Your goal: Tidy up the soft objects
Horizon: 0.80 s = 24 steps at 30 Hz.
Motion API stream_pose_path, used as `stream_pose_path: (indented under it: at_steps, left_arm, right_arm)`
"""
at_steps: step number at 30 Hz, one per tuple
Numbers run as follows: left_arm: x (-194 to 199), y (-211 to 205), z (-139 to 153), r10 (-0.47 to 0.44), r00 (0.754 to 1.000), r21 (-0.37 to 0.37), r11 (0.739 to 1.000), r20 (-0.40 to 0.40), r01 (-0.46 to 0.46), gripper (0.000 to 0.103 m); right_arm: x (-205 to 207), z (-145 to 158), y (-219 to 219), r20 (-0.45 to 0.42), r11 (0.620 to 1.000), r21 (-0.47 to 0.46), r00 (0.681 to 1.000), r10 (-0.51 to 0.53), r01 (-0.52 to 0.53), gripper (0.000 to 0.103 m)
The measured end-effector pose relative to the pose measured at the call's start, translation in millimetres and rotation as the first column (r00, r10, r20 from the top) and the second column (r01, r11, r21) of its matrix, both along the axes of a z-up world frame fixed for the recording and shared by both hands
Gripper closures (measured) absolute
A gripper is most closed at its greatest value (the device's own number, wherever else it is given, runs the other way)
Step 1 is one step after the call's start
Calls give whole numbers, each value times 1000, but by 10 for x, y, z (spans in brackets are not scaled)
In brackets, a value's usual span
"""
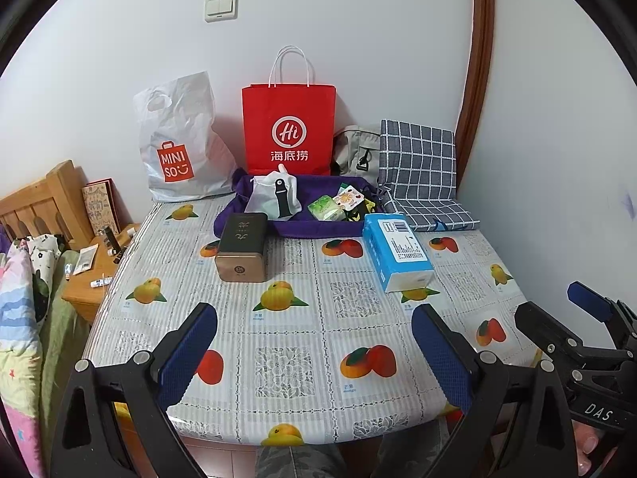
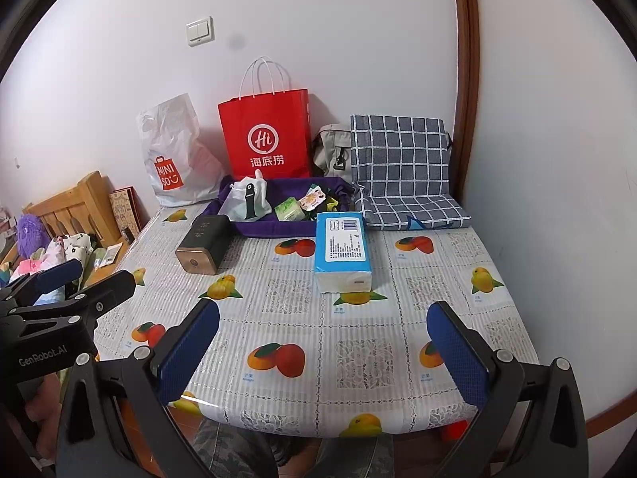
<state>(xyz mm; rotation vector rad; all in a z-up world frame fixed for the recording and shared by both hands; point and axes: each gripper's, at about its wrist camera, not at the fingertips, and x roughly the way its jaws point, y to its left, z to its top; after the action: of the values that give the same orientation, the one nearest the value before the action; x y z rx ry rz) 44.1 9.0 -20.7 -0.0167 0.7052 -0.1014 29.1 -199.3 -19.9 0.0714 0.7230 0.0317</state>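
Observation:
A blue-and-white tissue pack (image 1: 396,253) (image 2: 343,251) lies on the fruit-print table (image 1: 278,342) (image 2: 358,318). A purple fabric tray (image 1: 294,229) (image 2: 258,229) behind it holds a white pouch with a black strap (image 1: 274,195) (image 2: 249,199), a green packet (image 1: 325,208) (image 2: 290,208) and small sachets. A checked grey cloth bag (image 1: 418,167) (image 2: 402,163) leans at the back right. My left gripper (image 1: 314,354) is open and empty over the near table edge. My right gripper (image 2: 324,352) is open and empty beside it, also showing in the left wrist view (image 1: 557,310).
A dark tin with a gold end (image 1: 242,253) (image 2: 203,247) lies left of centre. A red paper bag (image 1: 288,127) (image 2: 264,135), a white Miniso bag (image 1: 181,147) (image 2: 175,159) and a beige bag (image 1: 356,151) (image 2: 332,149) stand along the wall. A wooden nightstand (image 1: 99,275) and bedding (image 1: 24,298) are at left.

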Motion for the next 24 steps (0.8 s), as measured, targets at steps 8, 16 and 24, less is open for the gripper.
stream_pose_path:
  at_steps: [8, 16, 24]
  left_arm:
    - [-23, -9, -10, 0, 1000, -1, 1000, 1, 0, 4]
    - [-19, 0, -5, -2, 1000, -1, 1000, 1, 2, 4]
    - [-20, -1, -3, -1, 1000, -1, 1000, 1, 1, 4]
  right_arm:
    - [-16, 4, -9, 4, 1000, 2, 1000, 0, 0, 1]
    - [-42, 39, -10, 10, 1000, 6, 1000, 0, 0, 1]
    - [-52, 43, -10, 12, 1000, 8, 1000, 1, -1, 1]
